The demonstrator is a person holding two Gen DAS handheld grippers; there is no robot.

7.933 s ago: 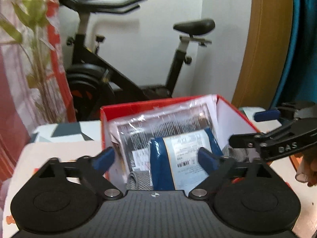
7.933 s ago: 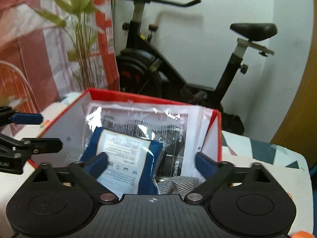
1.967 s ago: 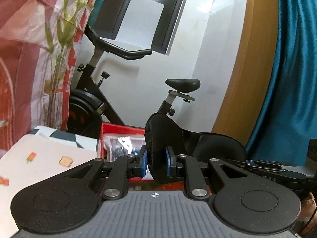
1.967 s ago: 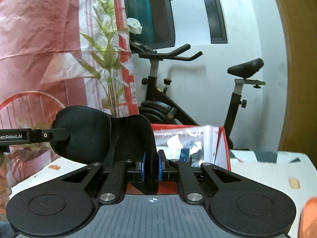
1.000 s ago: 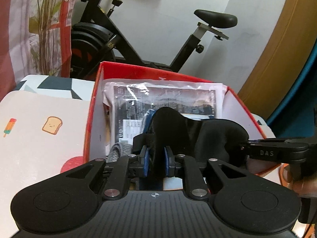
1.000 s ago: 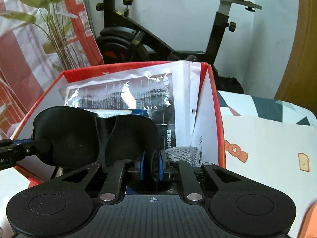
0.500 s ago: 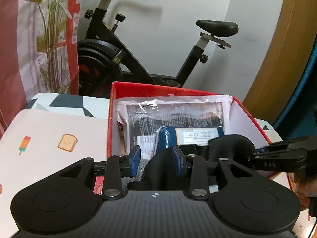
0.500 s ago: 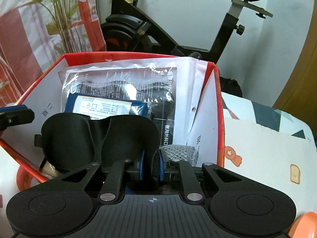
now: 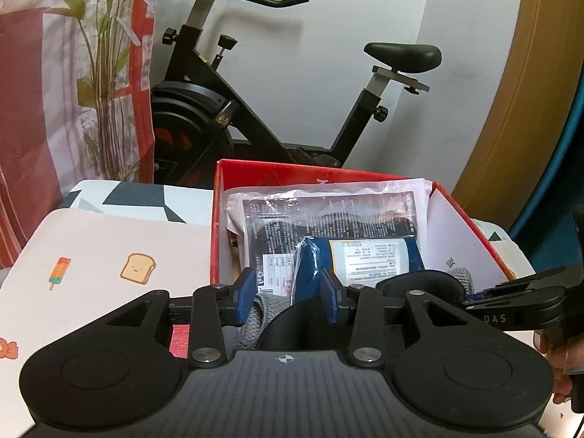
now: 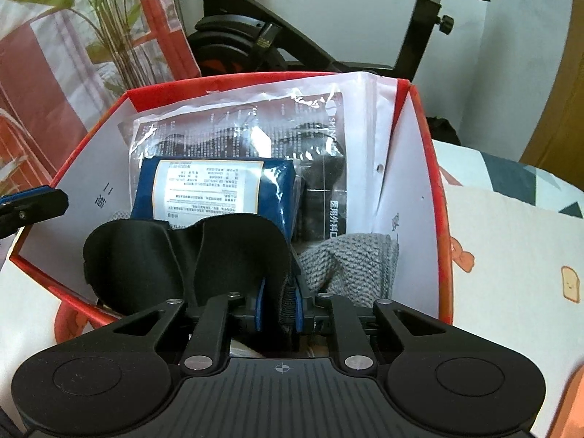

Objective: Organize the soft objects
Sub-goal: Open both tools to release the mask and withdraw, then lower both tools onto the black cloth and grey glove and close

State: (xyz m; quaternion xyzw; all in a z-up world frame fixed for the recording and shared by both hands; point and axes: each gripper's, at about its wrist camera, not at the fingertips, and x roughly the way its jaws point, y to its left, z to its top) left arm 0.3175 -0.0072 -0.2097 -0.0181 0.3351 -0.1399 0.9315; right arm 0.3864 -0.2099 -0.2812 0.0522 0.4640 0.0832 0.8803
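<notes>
- Left gripper [image 9: 288, 299]: jaws opening, pads clear of the black eye mask [image 10: 189, 255], which sags between them over the near end of the red box [image 10: 438, 189].
- Right gripper [image 10: 279, 306]: jaws opening, mask edge between the pads, seemingly pinched yet.
- Advice: finish both releases before lifting away; avoid dragging the strap out.
- In box: blue packet [image 10: 211, 189], clear printed pouch [image 10: 237, 127], grey knit cloth [image 10: 357, 259].

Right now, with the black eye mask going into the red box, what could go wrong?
The right gripper is opening with the black eye mask between its pads; the mask could drape over the red box's near wall rather than drop inside. The left gripper is opening too, off the mask. The blue packet and grey knit leave little room.
</notes>
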